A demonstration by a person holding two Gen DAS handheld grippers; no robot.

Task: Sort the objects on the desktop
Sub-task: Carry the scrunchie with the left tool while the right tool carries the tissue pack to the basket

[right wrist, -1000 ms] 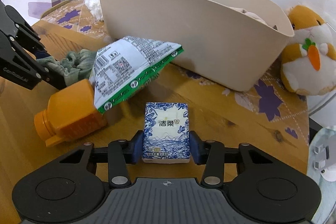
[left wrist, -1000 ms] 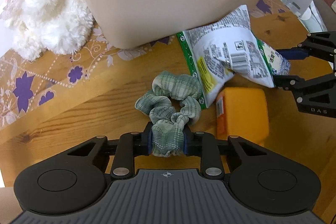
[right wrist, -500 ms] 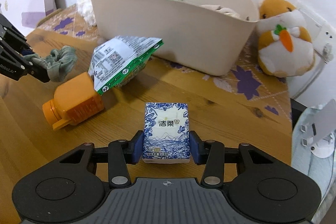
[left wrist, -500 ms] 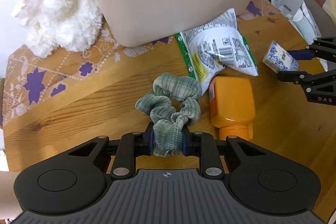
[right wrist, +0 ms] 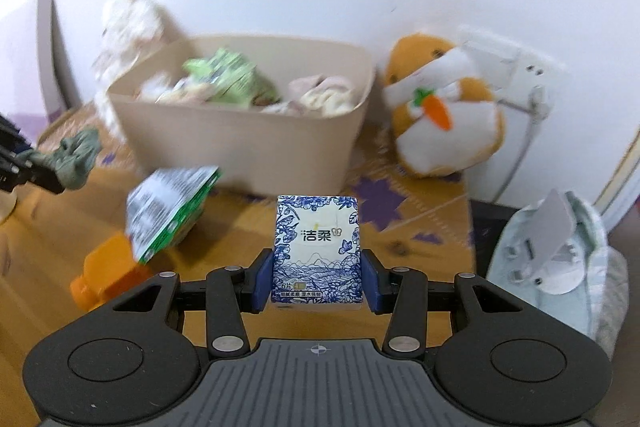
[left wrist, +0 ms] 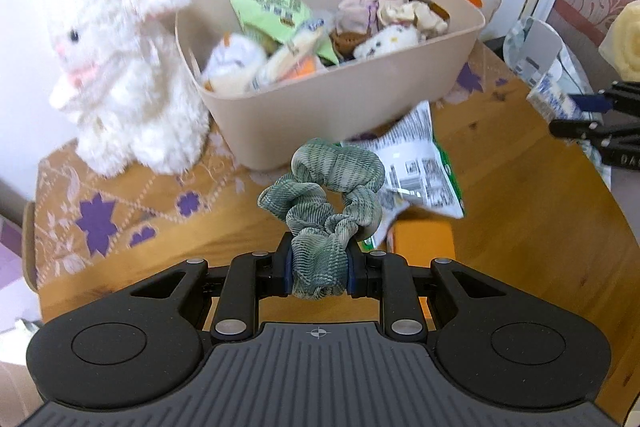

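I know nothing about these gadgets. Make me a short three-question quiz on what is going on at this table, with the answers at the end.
1. True or false: the left gripper is clamped on a green scrunchie.
2. What does the right gripper hold: A) the orange bottle, B) a blue-and-white tissue pack, C) the snack bag?
3. Fill in: both held items are lifted off the table in front of a beige ____ that already contains soft items and packets.

Key: 1 true; 2 B; 3 bin.
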